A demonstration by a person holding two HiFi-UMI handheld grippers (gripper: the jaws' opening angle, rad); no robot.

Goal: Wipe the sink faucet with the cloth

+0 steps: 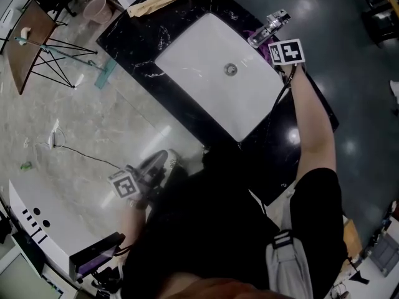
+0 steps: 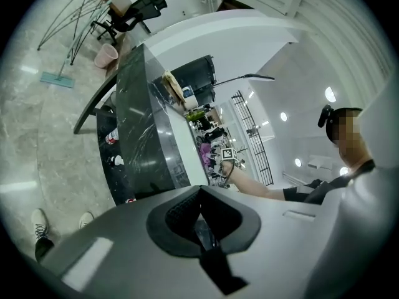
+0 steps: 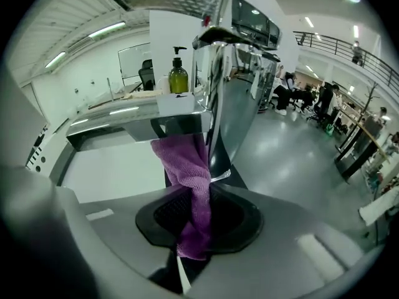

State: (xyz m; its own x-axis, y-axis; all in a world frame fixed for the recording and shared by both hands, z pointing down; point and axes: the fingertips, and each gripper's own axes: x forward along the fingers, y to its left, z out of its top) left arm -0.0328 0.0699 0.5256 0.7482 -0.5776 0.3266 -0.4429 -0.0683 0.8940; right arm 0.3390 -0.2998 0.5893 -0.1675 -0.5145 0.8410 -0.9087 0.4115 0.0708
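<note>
Beside the white sink [image 1: 206,86], R tool [image 3: 196,220] pinches the purple cloth [image 3: 186,167], free end up against the chrome faucet [image 3: 218,98], prob. held so to rub the metal. L tool [image 2: 202,226], pressed together w/ nothing in it, hangs low off the black marble table [image 1: 140,39], out of the way. Glossy floor [image 1: 81,123], open hall.

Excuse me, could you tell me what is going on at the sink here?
A person stands at the white sink with a hand-held gripper in each hand. The right hand-held gripper is shut on a purple cloth and holds it against the chrome faucet, so the wiping looks under way. The left hand-held gripper is shut and empty, down at the person's side, away from the sink.
</note>
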